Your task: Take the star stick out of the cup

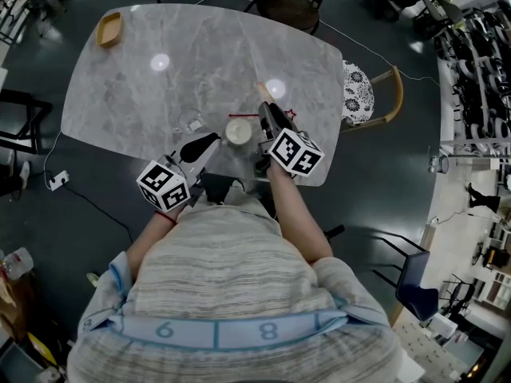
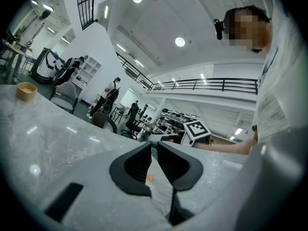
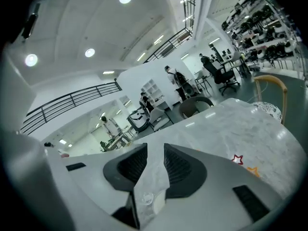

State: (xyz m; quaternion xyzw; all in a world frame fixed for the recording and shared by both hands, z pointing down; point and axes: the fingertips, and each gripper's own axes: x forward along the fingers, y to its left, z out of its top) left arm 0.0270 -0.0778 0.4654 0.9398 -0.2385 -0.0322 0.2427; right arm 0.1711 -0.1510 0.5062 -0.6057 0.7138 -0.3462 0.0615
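Red star stick lies flat on the worktop, outside the cup

On the grey marble worktop (image 1: 200,54) the pale round cup (image 1: 238,132) stands near the person's edge. The red star stick (image 3: 237,159) lies flat on the stone to the right of the cup, on the far side of the right gripper. An orange star (image 3: 253,171) lies just beside it, a little further from the cup. The right gripper (image 3: 155,148) hovers just right of the cup; its tongs stand apart with a narrow gap, and only bare worktop shows between them. The left gripper (image 2: 155,146) is to the left of the cup and nearer to the person; its tongs are drawn together at the tips and hold nothing. A wooden bowl (image 1: 109,29) sits well apart from the cup, at the far left corner.
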